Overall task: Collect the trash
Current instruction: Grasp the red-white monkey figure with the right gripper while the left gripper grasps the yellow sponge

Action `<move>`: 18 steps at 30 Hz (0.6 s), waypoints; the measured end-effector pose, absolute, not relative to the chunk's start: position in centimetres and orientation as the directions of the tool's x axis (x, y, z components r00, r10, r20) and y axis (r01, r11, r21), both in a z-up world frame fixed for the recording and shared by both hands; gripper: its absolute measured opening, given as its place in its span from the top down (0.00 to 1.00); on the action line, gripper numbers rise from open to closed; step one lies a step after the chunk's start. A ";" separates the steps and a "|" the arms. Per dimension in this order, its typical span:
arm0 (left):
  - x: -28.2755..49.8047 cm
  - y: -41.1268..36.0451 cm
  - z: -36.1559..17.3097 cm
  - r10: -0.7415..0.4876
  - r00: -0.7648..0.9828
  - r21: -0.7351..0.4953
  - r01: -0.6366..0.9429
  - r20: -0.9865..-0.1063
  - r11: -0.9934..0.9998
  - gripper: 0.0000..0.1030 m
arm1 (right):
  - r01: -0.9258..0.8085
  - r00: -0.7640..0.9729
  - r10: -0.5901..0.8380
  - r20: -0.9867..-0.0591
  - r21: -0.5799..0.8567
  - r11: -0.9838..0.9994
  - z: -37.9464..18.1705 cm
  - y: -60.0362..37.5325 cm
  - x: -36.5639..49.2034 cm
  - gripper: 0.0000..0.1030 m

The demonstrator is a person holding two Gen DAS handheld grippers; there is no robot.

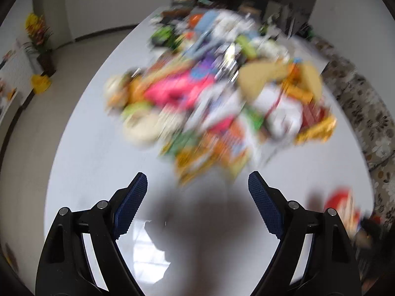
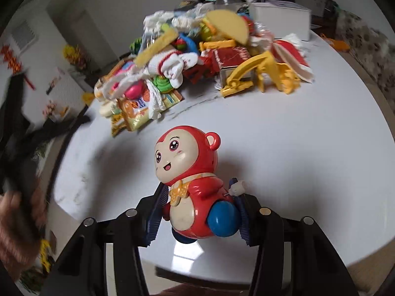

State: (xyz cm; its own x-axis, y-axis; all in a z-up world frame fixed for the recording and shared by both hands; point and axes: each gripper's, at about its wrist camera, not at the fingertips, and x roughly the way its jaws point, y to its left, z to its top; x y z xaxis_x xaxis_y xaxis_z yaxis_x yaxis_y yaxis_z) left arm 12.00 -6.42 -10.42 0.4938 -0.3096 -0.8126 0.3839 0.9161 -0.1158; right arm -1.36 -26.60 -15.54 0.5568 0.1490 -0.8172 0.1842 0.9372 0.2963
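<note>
Trash pile (image 1: pixel 217 93) of mixed wrappers and toys is lying ahead of the wide, empty left gripper (image 1: pixel 197 185); right gripper (image 2: pixel 198 212) is clamping the red plastic wind-up toy (image 2: pixel 195 185). Advisable: keeping a firm, level grip.

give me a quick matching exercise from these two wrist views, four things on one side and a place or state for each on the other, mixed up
Things:
1. red wind-up toy
2. left gripper
3. yellow toy excavator
4. white box

Places or states:
A. jaws wide apart with nothing between them
B. on the table, at the near right edge of the pile
C. at the far side of the table, behind the pile
D. clamped between the right gripper pads

Pairs: 1-D, 2-A, 3-B, 4-C
</note>
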 end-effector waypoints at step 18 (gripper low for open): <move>23.1 -21.5 -9.3 -0.226 0.423 0.064 0.571 -0.878 0.819 0.67 | 0.278 0.578 0.074 -0.813 0.281 0.919 -13.5 -27.7 -8.3 0.51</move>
State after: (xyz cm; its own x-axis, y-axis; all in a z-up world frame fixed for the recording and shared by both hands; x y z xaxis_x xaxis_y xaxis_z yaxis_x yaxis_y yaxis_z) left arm 23.12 -21.48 -9.33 0.4230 -0.2257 -0.8776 0.5706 0.8187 0.0645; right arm -8.27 -27.66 -13.55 0.5780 0.0738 -0.8127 0.2778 0.9186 0.2810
